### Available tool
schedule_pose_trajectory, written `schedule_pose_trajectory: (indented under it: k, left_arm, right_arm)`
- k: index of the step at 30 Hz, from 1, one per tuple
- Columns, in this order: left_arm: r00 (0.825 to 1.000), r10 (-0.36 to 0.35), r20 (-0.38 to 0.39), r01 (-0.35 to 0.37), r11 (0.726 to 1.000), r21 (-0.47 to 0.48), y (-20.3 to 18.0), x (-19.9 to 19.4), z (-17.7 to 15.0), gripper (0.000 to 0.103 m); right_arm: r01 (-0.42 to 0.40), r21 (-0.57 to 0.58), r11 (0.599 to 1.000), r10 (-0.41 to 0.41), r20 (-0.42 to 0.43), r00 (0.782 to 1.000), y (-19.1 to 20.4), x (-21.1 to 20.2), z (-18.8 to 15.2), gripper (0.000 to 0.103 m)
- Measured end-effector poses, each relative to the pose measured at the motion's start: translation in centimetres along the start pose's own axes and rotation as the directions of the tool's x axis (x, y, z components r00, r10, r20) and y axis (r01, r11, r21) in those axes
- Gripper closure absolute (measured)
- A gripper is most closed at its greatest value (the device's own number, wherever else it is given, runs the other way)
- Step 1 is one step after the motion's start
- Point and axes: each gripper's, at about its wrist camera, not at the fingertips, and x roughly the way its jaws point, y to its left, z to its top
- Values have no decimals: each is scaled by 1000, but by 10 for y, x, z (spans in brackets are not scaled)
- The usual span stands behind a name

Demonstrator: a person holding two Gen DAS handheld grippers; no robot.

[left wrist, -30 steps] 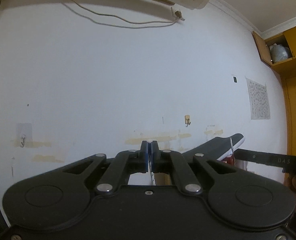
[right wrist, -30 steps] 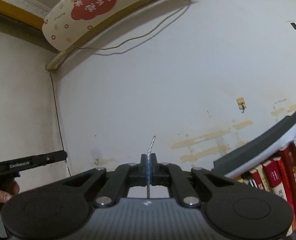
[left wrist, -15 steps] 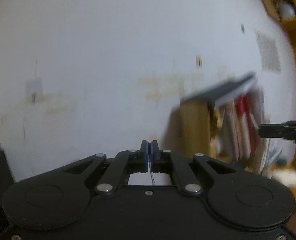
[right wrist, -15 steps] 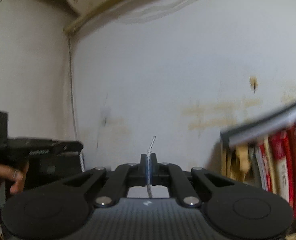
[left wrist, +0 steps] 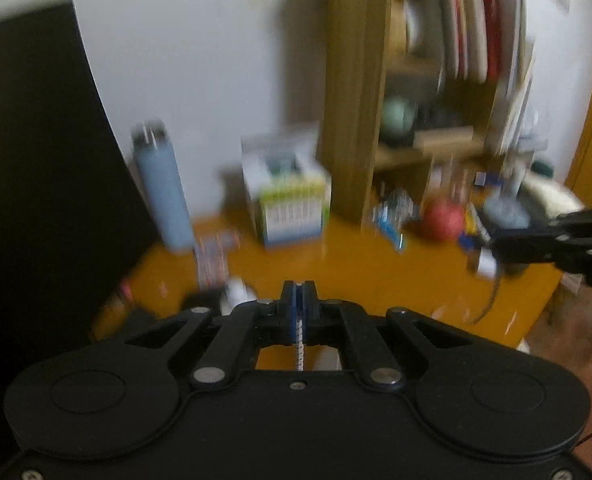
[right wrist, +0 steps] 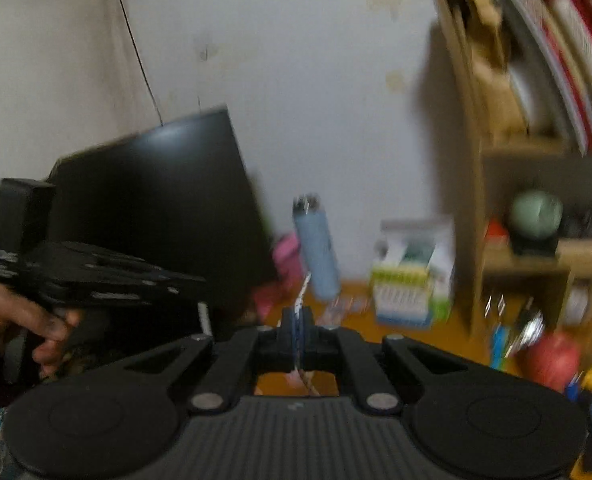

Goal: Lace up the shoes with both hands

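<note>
My left gripper [left wrist: 299, 292] is shut on a white speckled shoelace [left wrist: 300, 350] that runs down from between its blue pads. My right gripper [right wrist: 298, 320] is shut on the other shoelace end [right wrist: 303, 290], whose tip sticks up above the jaws. The right gripper also shows at the right edge of the left wrist view [left wrist: 496, 245], with a lace hanging from it. The left gripper shows at the left of the right wrist view [right wrist: 199, 280], held by a hand. No shoe is in view. Both views are blurred.
An orange desk [left wrist: 356, 264] carries a blue bottle [left wrist: 163, 188], a white and green box [left wrist: 287, 200], a red ball [left wrist: 442, 218] and small clutter. A black monitor [left wrist: 35, 180] stands at the left. A wooden bookshelf [left wrist: 416, 80] with books stands behind.
Both grippers have tilted down fast from the bare wall to the desk, each still shut on its lace end. The desk, bottle, box and monitor have come into view.
</note>
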Motion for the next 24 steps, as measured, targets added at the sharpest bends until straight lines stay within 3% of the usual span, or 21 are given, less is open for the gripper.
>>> schedule_pose_trajectory:
  k: [4, 8, 10, 11, 17, 20, 22, 24]
  left_arm:
    - [992, -19, -122, 13, 999, -50, -5, 44, -33, 103]
    - [985, -7, -170, -5, 997, -71, -11, 59, -50, 101]
    - [981, 12, -195, -28, 996, -80, -13, 64, -53, 83]
    - [982, 24, -186, -41, 995, -88, -13, 61, -52, 67]
    - [992, 75, -99, -87, 988, -126, -16, 14, -42, 68]
    - [998, 20, -66, -32, 980, -196, -22, -4, -38, 68]
    - [996, -73, -44, 58, 960, -273, -31, -15, -36, 68]
    - [992, -118, -35, 101, 943, -316, -39, -16, -36, 68]
  right_arm:
    - [-36, 22, 999, 38, -91, 995, -1, 20, -33, 101]
    - [-50, 37, 998, 55, -138, 989, -1, 30, -52, 101]
    - [-59, 42, 997, 65, -158, 985, -2, 34, -60, 101]
    - [-64, 43, 997, 70, -166, 984, -2, 36, -63, 101]
    - [-102, 10, 995, 102, -171, 980, -3, 42, -73, 101]
    - [-119, -19, 993, 114, -151, 982, -2, 40, -71, 101]
    - [-135, -46, 990, 127, -135, 983, 1, 35, -70, 101]
    - [-146, -82, 986, 134, -133, 982, 4, 33, -71, 101]
